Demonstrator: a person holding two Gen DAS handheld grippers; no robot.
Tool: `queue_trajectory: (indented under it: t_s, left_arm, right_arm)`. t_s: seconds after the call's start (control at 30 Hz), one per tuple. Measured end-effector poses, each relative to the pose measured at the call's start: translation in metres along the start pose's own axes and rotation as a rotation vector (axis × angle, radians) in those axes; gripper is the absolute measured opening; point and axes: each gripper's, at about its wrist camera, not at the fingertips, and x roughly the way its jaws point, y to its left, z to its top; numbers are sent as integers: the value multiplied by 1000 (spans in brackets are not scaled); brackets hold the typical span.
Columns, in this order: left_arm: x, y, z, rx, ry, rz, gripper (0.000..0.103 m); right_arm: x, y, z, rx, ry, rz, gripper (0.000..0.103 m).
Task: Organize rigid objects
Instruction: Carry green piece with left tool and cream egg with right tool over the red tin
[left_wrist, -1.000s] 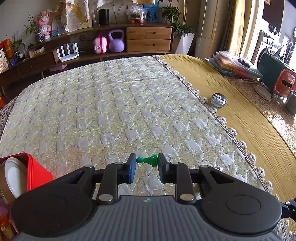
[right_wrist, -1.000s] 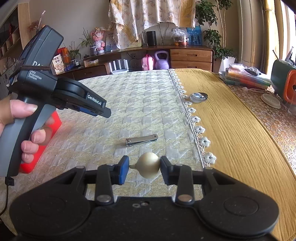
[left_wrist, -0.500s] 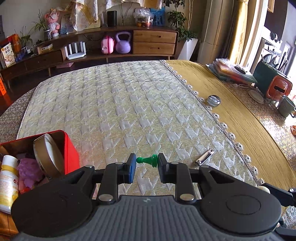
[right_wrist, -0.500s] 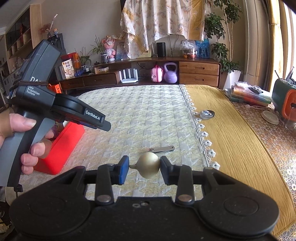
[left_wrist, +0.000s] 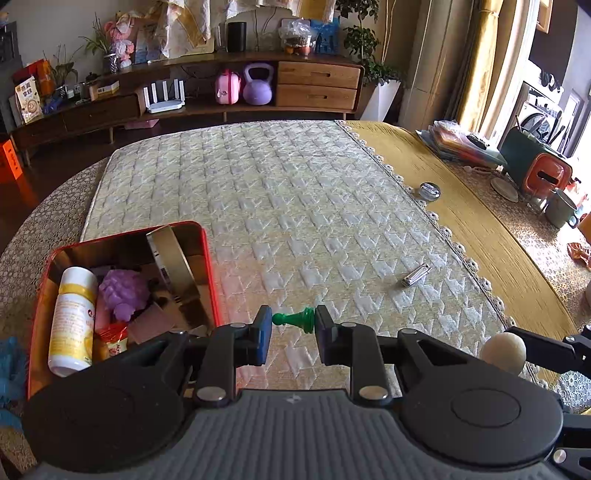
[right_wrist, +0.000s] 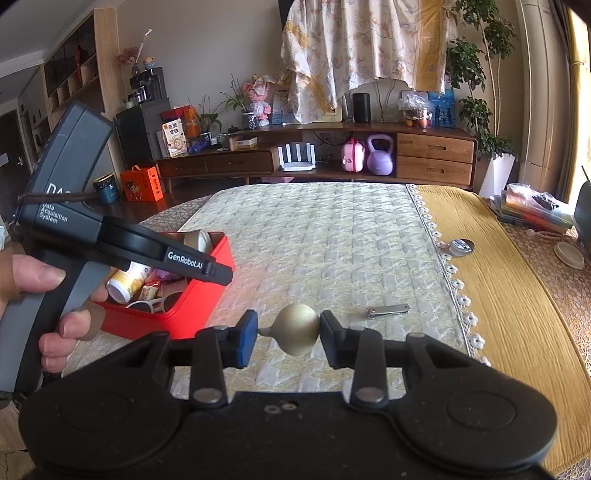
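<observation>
The left gripper (left_wrist: 293, 334) is clamped on a small green plastic chess pawn (left_wrist: 294, 318), which lies sideways between the blue pads, its round head at the left pad and its base at the right; it hangs above the cream quilted cloth (left_wrist: 288, 206), just right of an open red metal tin (left_wrist: 122, 236); the tin holds a white and yellow bottle (left_wrist: 72, 319), a knobbly purple toy (left_wrist: 123, 295), a round gold-rimmed tin set on edge (left_wrist: 173, 266) and other small things too jumbled to tell apart; the right gripper (right_wrist: 289, 338) is closed on a pale beige egg-shaped ball with a short stem (right_wrist: 298, 328), the stem toward its left pad, the rounded side against the right pad; in the right wrist view a hand (right_wrist: 44, 314) grips the handle of the left gripper, which points over the red tin's near side; a silver metal nail clipper (right_wrist: 388, 311) lies flat on the quilted cloth, beyond and to the right of the held ball, apart from both grippers; a round silver disc (left_wrist: 429, 191) rests on the mustard yellow cloth (left_wrist: 480, 236), just past the lace edging.
</observation>
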Motion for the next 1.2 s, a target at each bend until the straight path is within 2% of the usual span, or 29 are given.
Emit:
queue_trajectory:
  t_s: [0.47, 0.83, 1.2]
  left_arm:
    - [-31, 75, -25, -67, -4, 44, 24]
    - [-23, 129, -39, -127, 20, 80, 24]
    - [6, 156, -14, -147, 18, 120, 24]
  right_arm:
    - [31, 70, 19, -128, 21, 83, 36]
    - [82, 106, 34, -192, 47, 136, 36]
    - [138, 124, 35, -281, 107, 164, 36]
